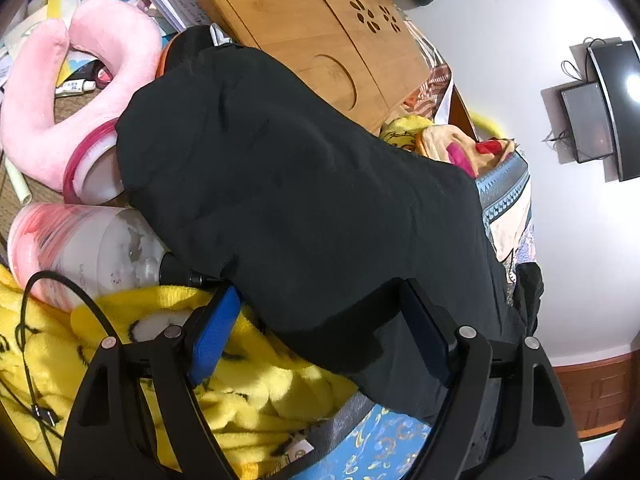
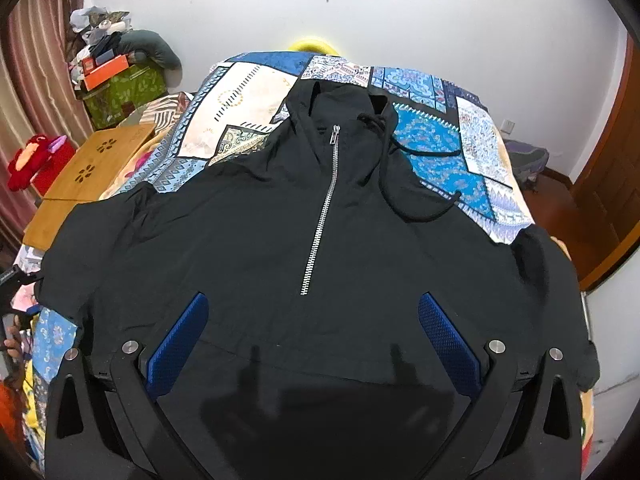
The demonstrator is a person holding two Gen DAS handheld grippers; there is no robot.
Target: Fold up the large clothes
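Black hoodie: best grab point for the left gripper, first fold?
Probably the sleeve end of the black hoodie, which drapes off the bed's side over the yellow blanket. It lies between the open jaws of the left gripper; come straight in from the cuff end, pinching across its thickness.

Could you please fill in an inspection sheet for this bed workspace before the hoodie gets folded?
Surface: patchwork bedspread.
Job's things: black hoodie spread front up, zipper closed, drawstring loose.
Clutter: pink neck pillow, yellow blanket, bamboo lap desk, bottle.
Grippers: left gripper and right gripper, jaws open, empty.
Cables: black cable.
Surroundings: wall monitor, curtain.
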